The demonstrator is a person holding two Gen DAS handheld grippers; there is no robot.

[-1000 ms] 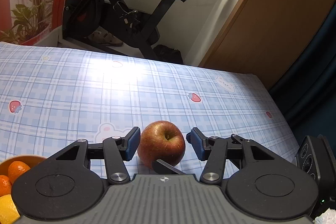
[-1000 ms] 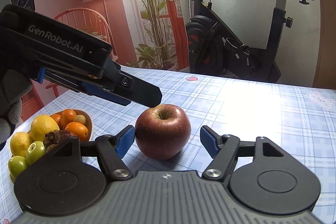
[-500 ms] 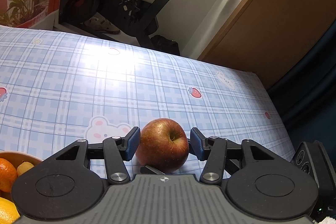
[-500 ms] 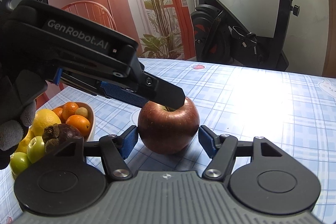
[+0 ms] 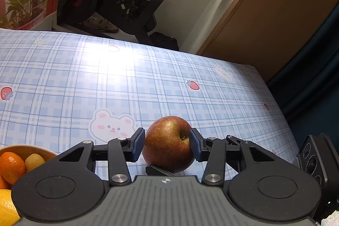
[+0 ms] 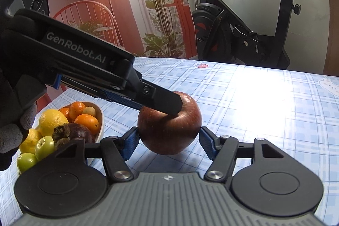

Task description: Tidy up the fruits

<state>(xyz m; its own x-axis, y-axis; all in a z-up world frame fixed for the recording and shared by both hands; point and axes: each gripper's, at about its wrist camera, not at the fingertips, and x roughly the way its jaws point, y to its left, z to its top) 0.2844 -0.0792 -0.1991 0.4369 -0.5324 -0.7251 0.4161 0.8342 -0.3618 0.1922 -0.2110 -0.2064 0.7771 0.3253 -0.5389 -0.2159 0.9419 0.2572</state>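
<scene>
left gripper fingers closed on apple, pads touching both sides; right gripper open, fingers flanking apple with slight gaps; apple resting on tabletop beside fruit bowl

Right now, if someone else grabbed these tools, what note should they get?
Left hand-held gripper: pads look pressed on both sides of the apple.
Right hand-held gripper: jaws bracket the same apple from another direction; contact unclear.
Apple: appears to rest on the table, beside the fruit bowl, not in it.
Done: the bowl already holds oranges and lemons, among others.
Left: probably lift the apple into the bowl, with one gripper letting go first.
</scene>
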